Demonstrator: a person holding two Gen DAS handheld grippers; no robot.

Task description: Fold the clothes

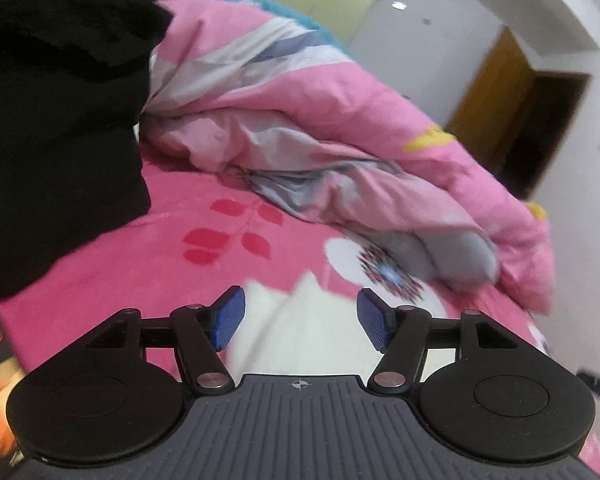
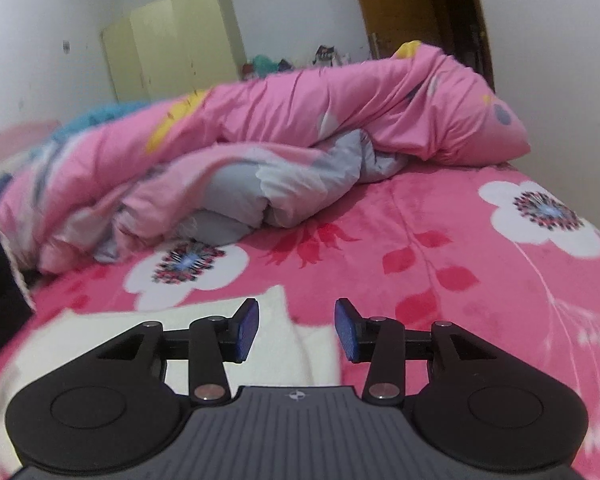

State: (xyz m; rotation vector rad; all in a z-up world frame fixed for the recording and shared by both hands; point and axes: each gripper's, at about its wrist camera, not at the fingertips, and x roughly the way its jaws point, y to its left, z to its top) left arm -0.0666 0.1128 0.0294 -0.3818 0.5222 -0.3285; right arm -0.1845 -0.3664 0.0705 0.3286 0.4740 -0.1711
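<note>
Below both sets of jaws lies the white soft fabric garment (image 1: 312,332), flat on the pink floral bedsheet (image 2: 440,240). Left gripper (image 1: 300,320) & right gripper (image 2: 296,328) both released, nothing btwn pads. Risk: fold may spring open unheld, or the crumpled pink quilt (image 2: 300,128) just beyond may snag it.

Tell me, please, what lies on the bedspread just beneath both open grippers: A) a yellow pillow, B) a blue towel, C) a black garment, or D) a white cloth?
D: a white cloth lies on the pink floral bedspread under the open left gripper and right gripper, with nothing between either pair of pads.
</note>
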